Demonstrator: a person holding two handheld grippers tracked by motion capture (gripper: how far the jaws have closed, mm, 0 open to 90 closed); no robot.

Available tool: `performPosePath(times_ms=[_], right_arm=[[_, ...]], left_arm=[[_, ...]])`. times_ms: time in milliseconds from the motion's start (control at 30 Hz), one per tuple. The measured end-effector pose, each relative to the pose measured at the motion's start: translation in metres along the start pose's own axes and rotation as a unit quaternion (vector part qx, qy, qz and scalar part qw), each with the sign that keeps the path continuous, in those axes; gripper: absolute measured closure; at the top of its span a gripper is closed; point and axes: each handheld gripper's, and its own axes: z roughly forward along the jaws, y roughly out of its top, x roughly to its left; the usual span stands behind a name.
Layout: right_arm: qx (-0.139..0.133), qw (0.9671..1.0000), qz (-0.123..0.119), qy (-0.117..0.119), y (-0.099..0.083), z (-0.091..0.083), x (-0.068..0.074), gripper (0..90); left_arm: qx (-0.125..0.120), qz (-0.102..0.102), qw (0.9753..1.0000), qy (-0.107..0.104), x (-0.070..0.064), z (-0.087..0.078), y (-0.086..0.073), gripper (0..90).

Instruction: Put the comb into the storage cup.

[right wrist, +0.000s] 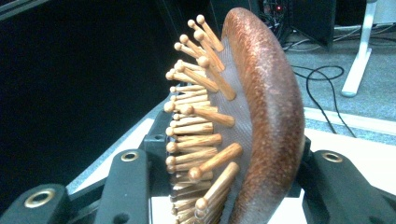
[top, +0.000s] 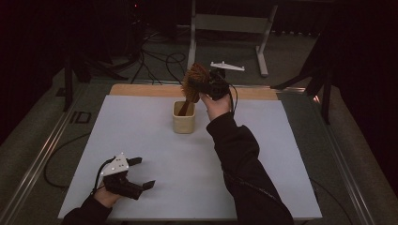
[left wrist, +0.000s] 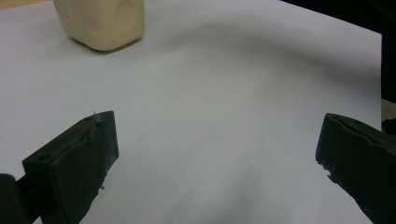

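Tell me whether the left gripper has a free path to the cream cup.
Probably yes: the left gripper rests open near the table's front edge, with bare white sheet between it and the cream cup. The hairbrush standing in it may crowd the top.

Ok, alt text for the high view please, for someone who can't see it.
The right tool holds a wooden hairbrush by its head, handle down inside a cream cup on a pale mat. The left tool rests open near the mat's front left corner.

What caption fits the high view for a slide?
Right tool holds a wooden hairbrush handle-down in a cream cup; left tool rests open.
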Motion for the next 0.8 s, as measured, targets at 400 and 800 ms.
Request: performPosePath(times_ms=[400,800], right_arm=[[0.01,0.9999,0.01,-0.001,-0.013,0.009,-0.005,51.6],[0.012,0.9998,0.018,0.002,-0.023,0.016,-0.007,51.5]], left_arm=[[0.0,-0.002,1.0,0.002,0.0,0.0,0.0,0.0],[0.002,0.0,1.0,0.001,0.0,0.0,0.0,0.0]])
